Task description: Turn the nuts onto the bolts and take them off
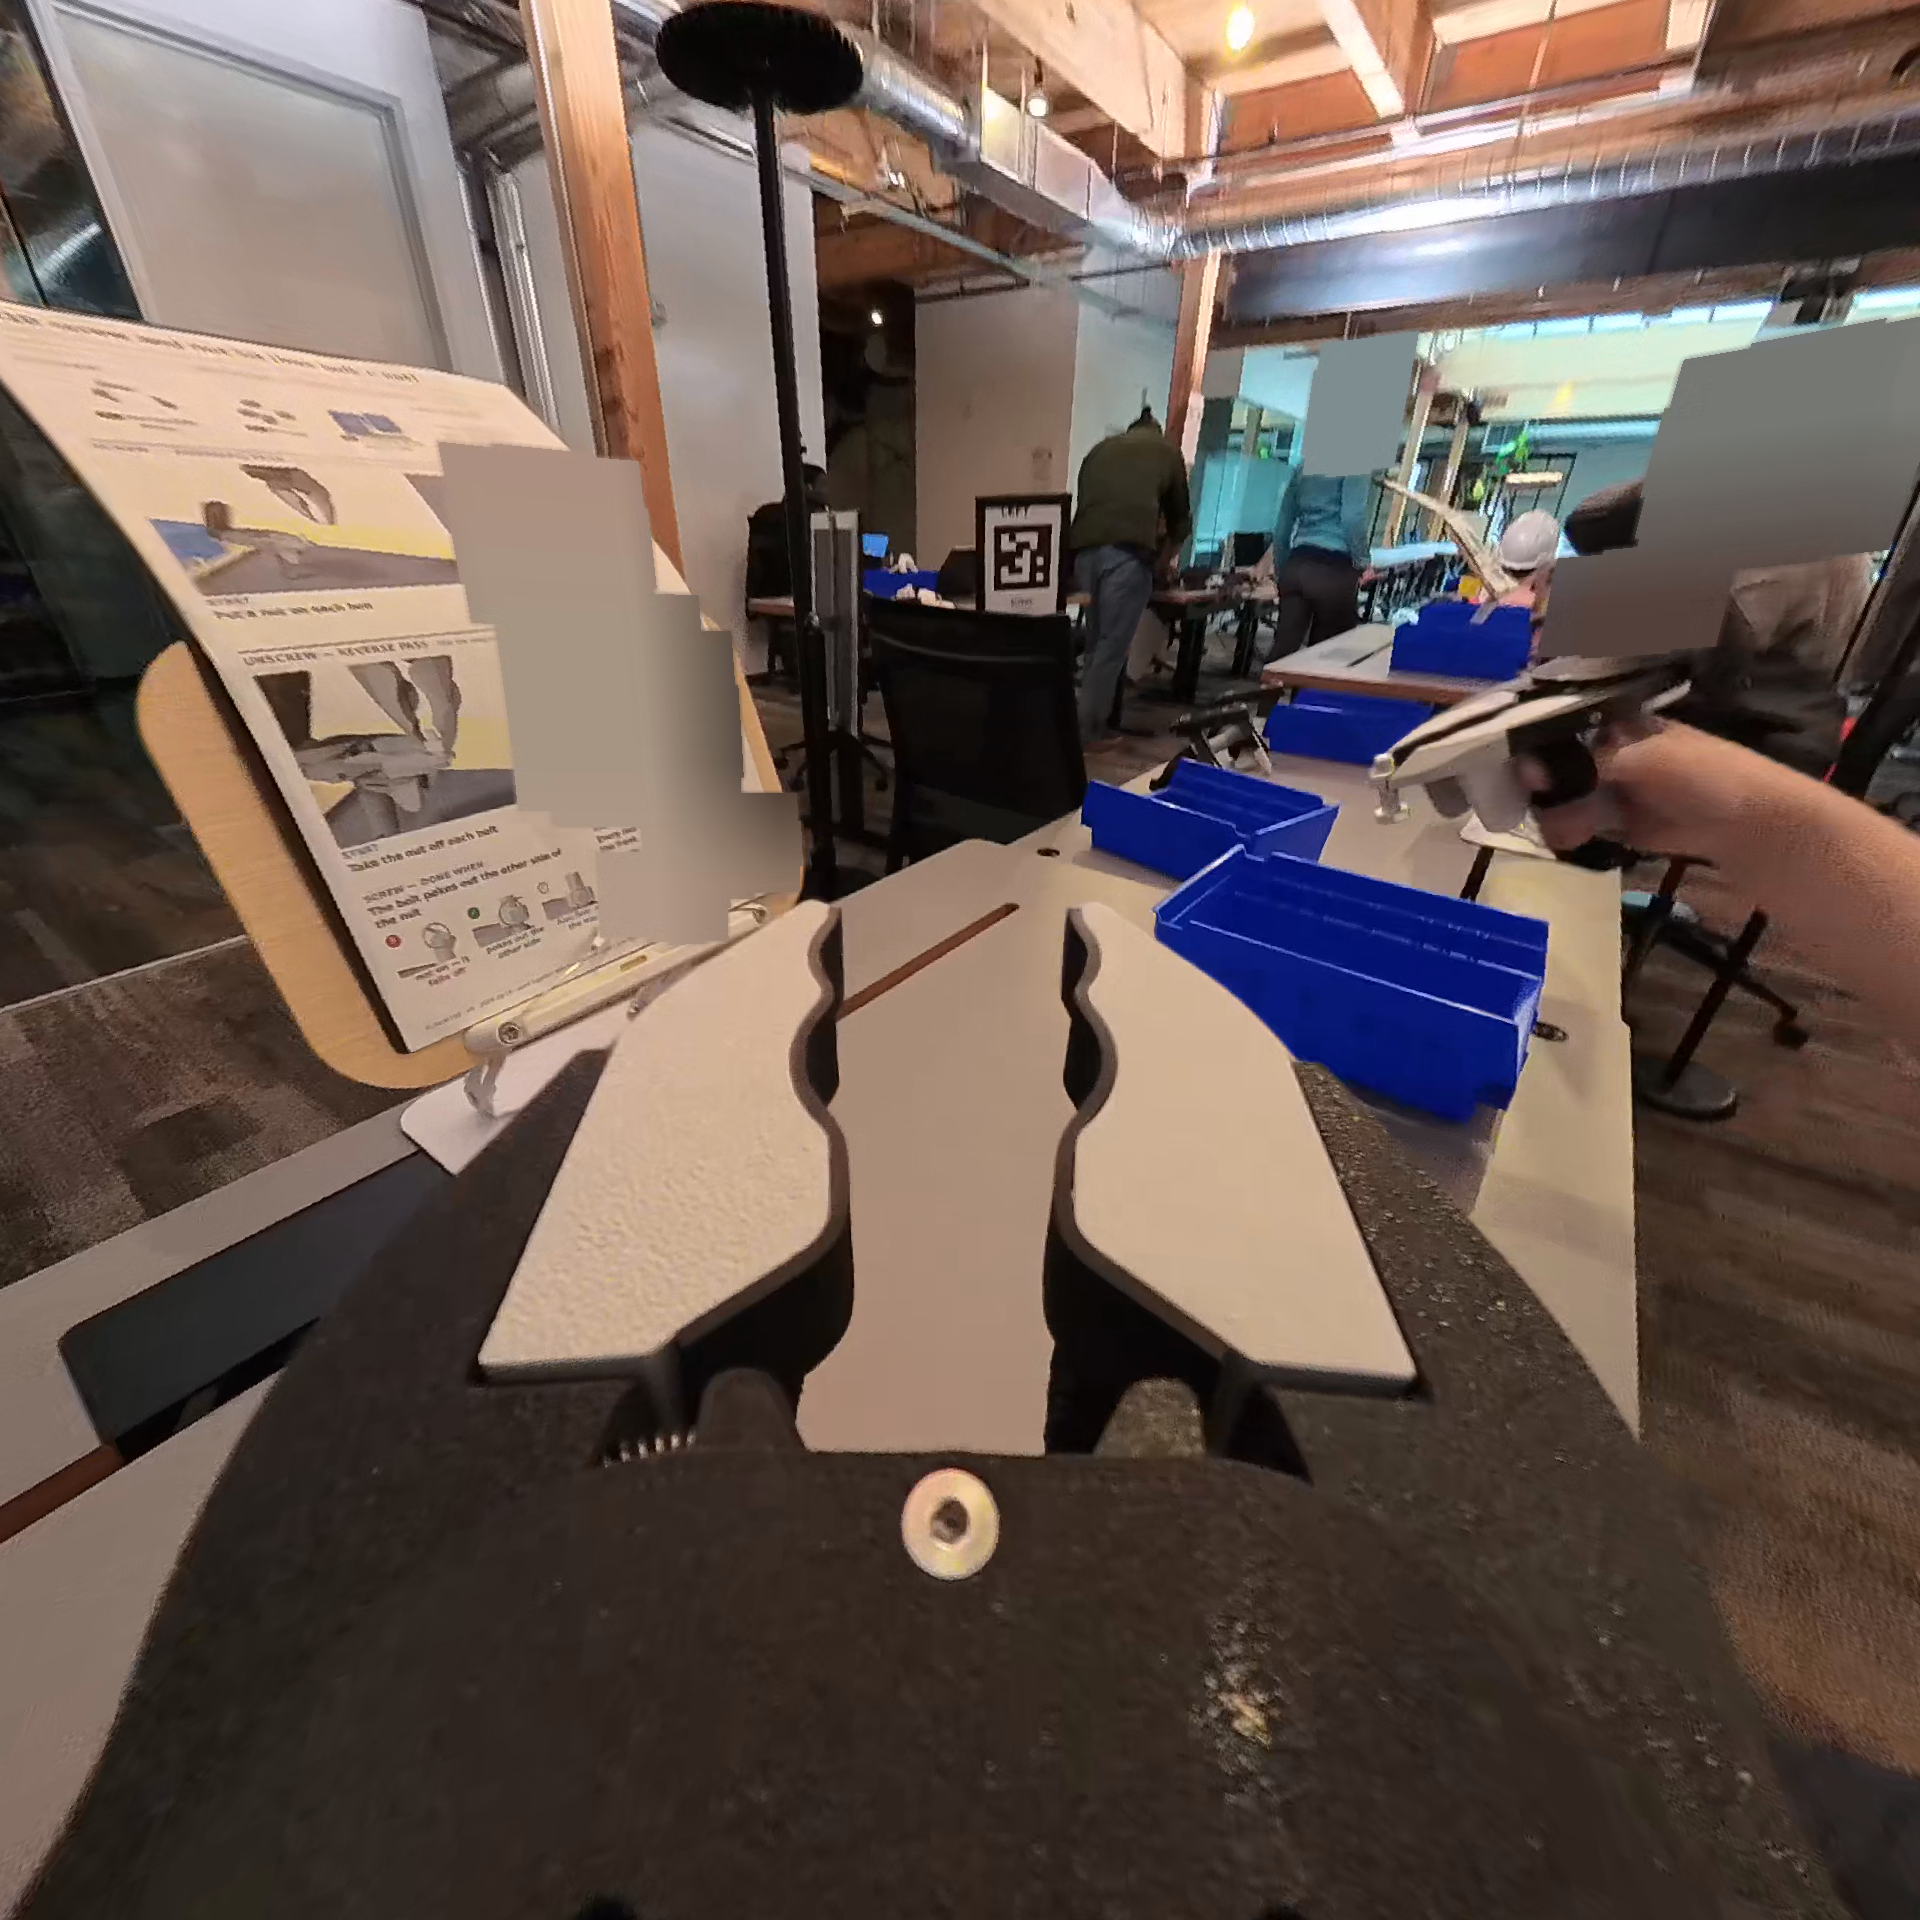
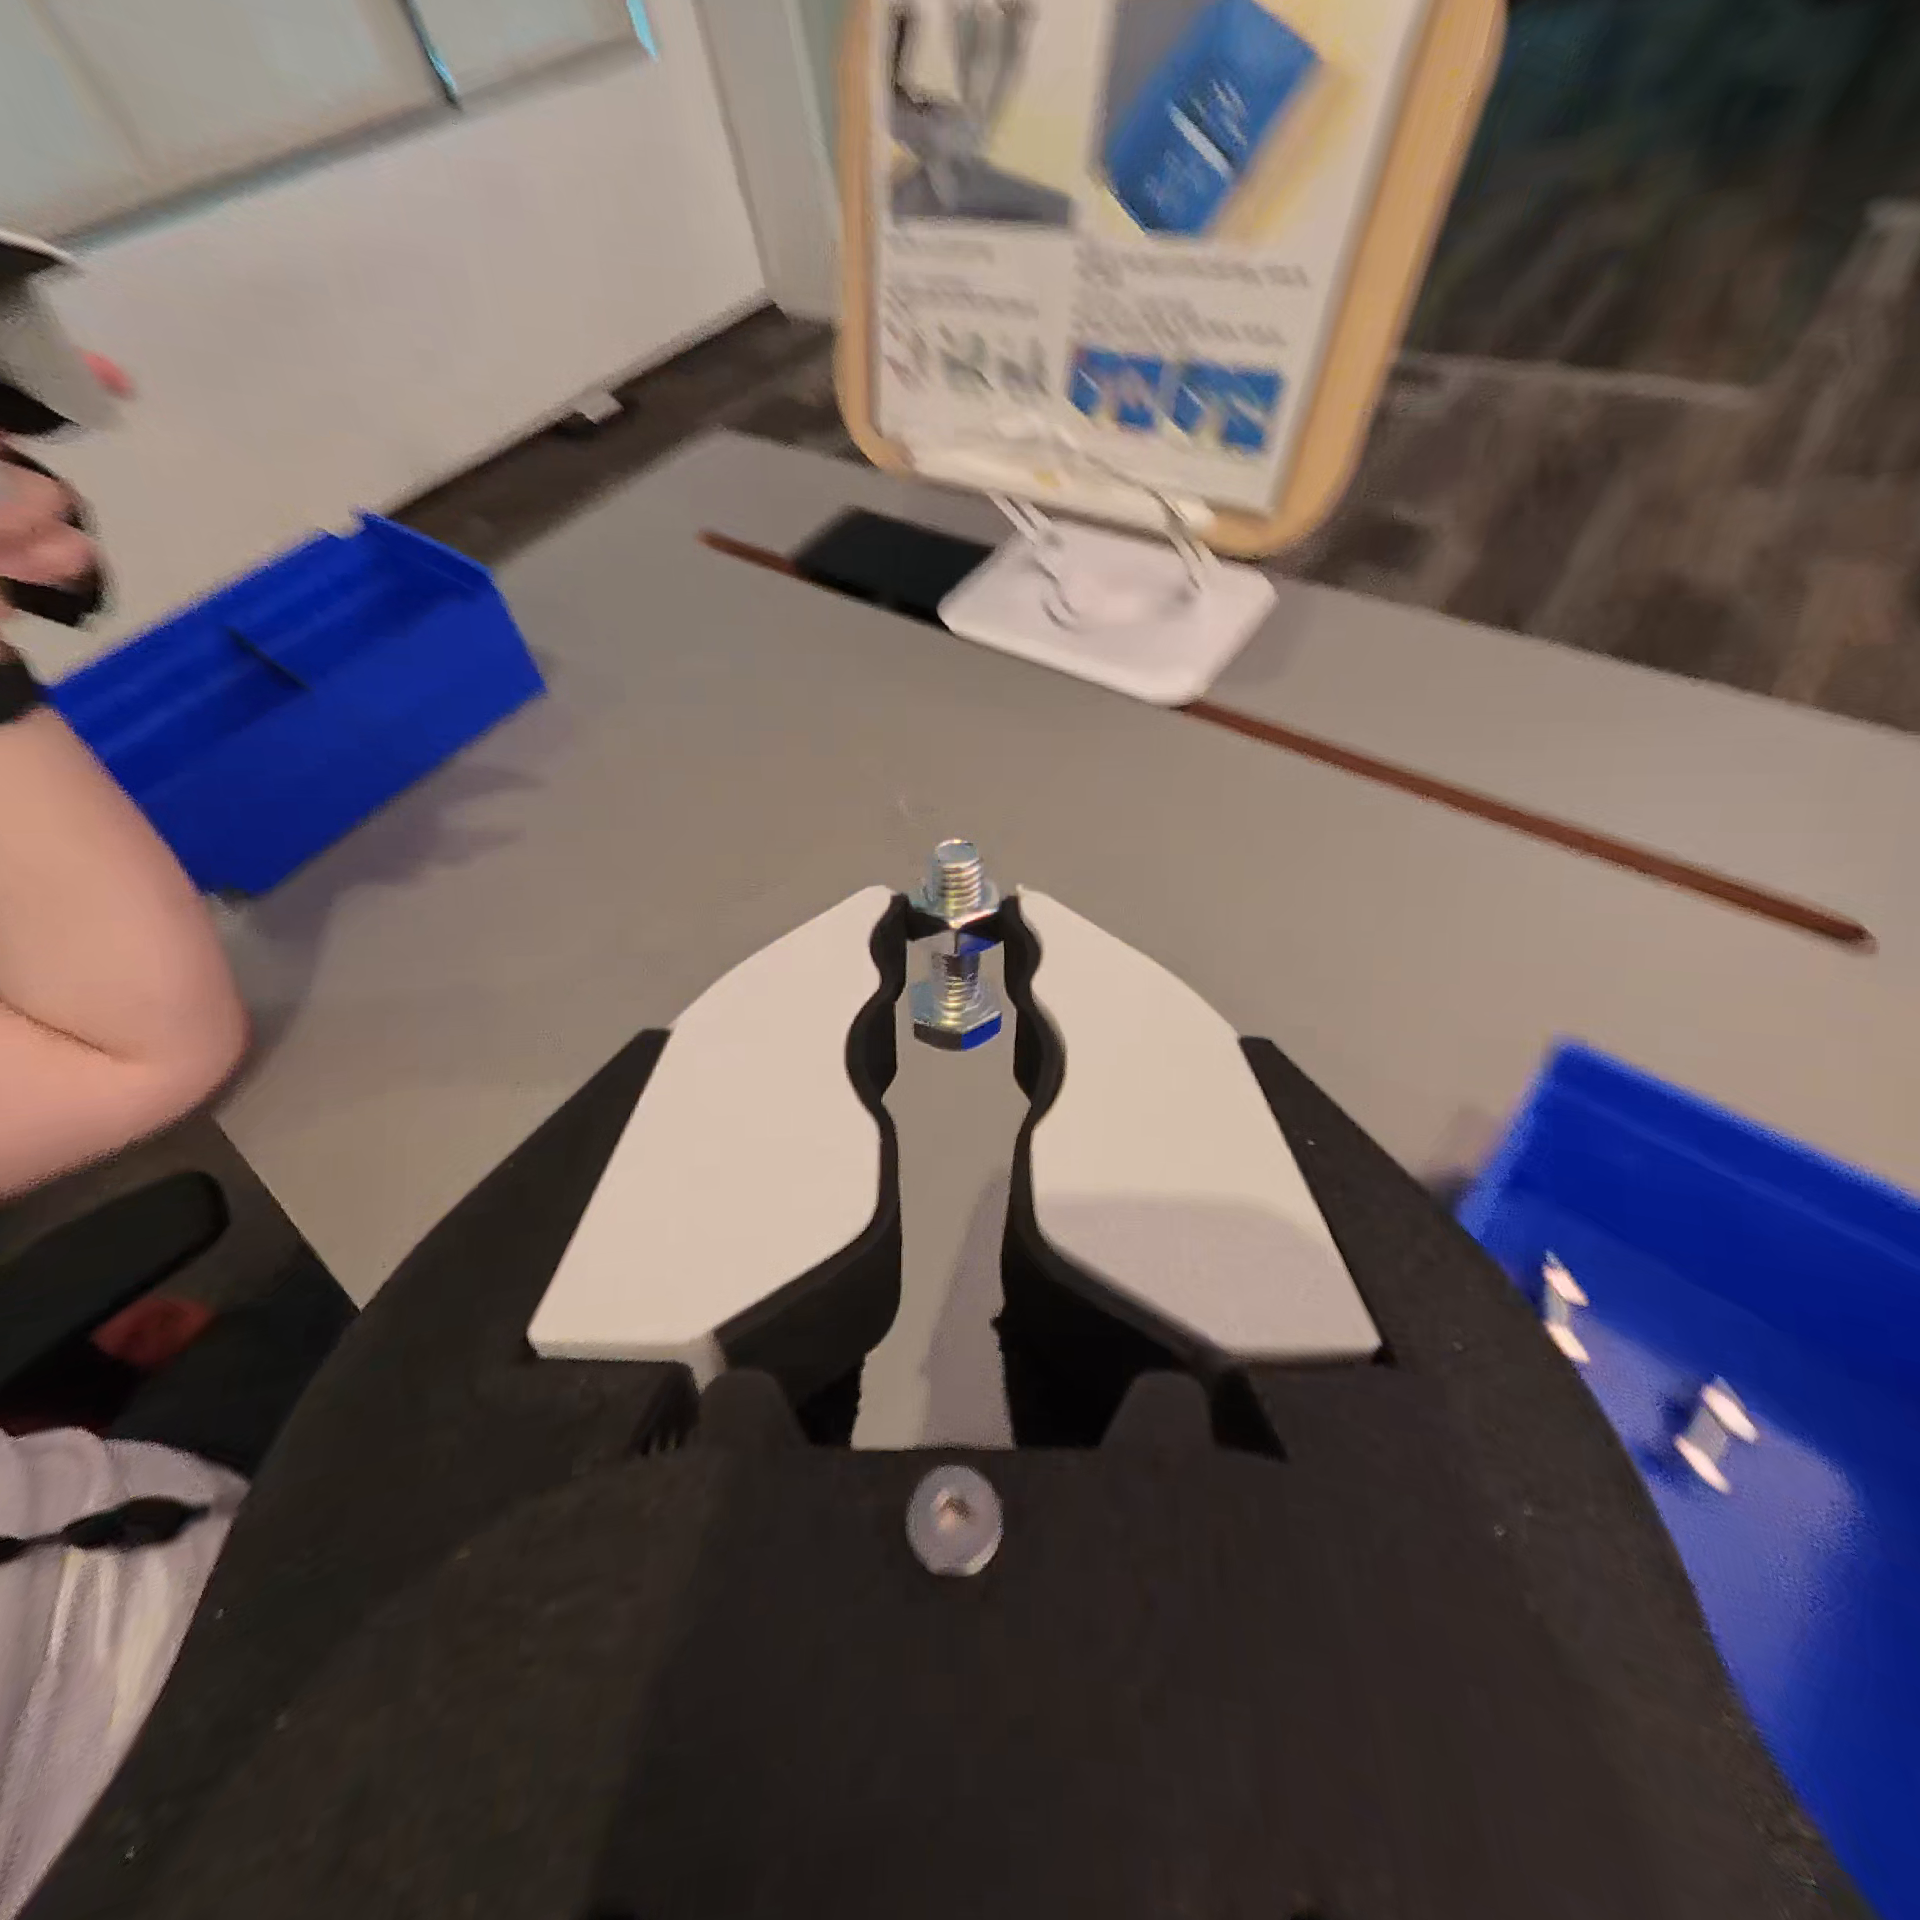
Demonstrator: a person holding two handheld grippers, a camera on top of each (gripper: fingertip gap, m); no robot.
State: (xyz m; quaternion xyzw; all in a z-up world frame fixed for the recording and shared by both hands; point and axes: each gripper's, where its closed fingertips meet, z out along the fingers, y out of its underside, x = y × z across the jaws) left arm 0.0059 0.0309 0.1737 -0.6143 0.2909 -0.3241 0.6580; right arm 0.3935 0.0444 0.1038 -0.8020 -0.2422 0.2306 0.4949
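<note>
Both grippers are in view. Left gripper: its pale fingers stand well apart over the grey table and nothing is between them. Right gripper: its tips are closed on a hex nut that sits on a zinc bolt. The threaded end pokes out past the nut toward the table, and the bolt head lies back between the fingers. In the left wrist view the same gripper shows farther off to the right, held in a person's hand, with the small bolt hanging at its tip.

As a judgement, this pair is assembled, since thread shows beyond the nut; I cannot tell whether it is about to be dropped in a bin or unscrewed. A blue bin at the right edge holds a few blurred metal pieces, likely more fasteners, so work seems to remain. Another blue bin near the left gripper looks empty, and a third stands behind it.

A dark seam crosses the tabletop. An instruction card in a wooden frame stands on a white stand. Beyond is an open office with timber beams, exposed ducts, desks, a black chair and several people.
</note>
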